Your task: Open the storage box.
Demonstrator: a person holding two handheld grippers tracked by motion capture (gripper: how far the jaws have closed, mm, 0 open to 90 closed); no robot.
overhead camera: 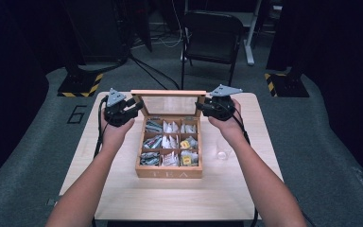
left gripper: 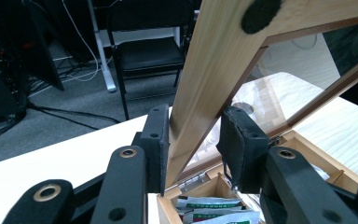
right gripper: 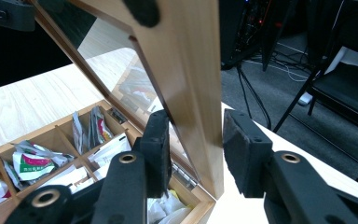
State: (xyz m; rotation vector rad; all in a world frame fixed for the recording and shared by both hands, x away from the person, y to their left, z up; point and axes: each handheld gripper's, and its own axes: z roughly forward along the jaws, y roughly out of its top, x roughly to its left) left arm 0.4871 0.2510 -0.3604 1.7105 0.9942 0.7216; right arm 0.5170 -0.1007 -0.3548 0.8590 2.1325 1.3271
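Note:
A wooden tea box (overhead camera: 169,174) stands in the middle of the table, its glass-paned lid (overhead camera: 169,93) raised upright at the back. Its compartments hold several tea bags (overhead camera: 170,142). My left gripper (overhead camera: 139,106) is at the lid's left side rail. In the left gripper view the gripper (left gripper: 193,140) is shut on that wooden rail (left gripper: 214,70). My right gripper (overhead camera: 202,106) is at the lid's right side rail. In the right gripper view the rail (right gripper: 191,70) stands between the jaws of the gripper (right gripper: 193,144), with a thin gap at the right pad (right gripper: 242,149).
A clear glass cup (overhead camera: 223,149) stands on the table (overhead camera: 170,201) just right of the box. A black folding chair (overhead camera: 212,33) stands on the floor beyond the table's far edge. Cables trail from both grippers along the forearms.

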